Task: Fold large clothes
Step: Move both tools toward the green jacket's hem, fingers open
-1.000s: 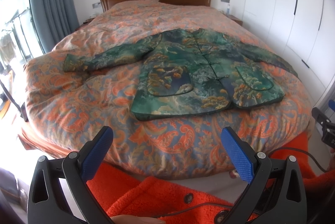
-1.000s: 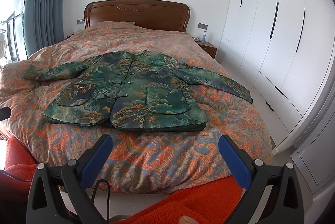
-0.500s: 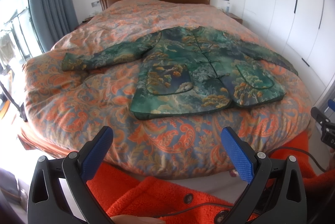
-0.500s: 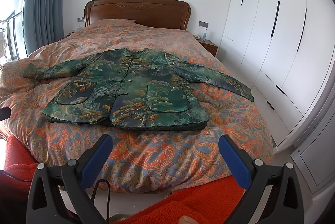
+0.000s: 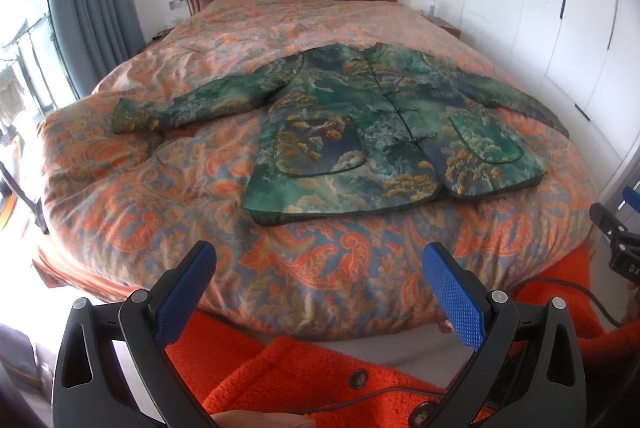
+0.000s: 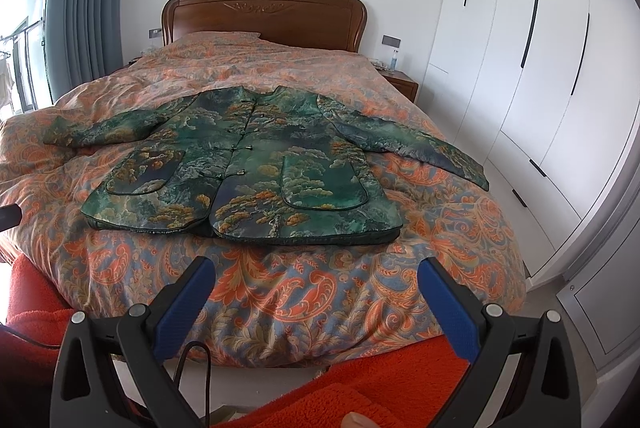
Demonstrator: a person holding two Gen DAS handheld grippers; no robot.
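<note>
A green patterned jacket [image 5: 384,132] lies flat and face up on the bed, buttoned, both sleeves spread out to the sides; it also shows in the right wrist view [image 6: 248,168]. My left gripper [image 5: 320,260] is open and empty, held off the foot of the bed, short of the jacket's hem. My right gripper [image 6: 316,272] is open and empty too, also off the foot of the bed. The right gripper's black tip shows at the right edge of the left wrist view [image 5: 612,232].
The bed carries an orange paisley quilt [image 6: 280,288] and a wooden headboard [image 6: 264,16]. White wardrobes [image 6: 520,48] line the right wall. A bedside table [image 6: 400,82] stands by the headboard. Grey curtains [image 6: 80,0] hang at the left. An orange fleece sleeve [image 5: 300,380] lies below the grippers.
Both views have moved slightly closer to the bed. The jacket has not moved and both grippers stay open.
</note>
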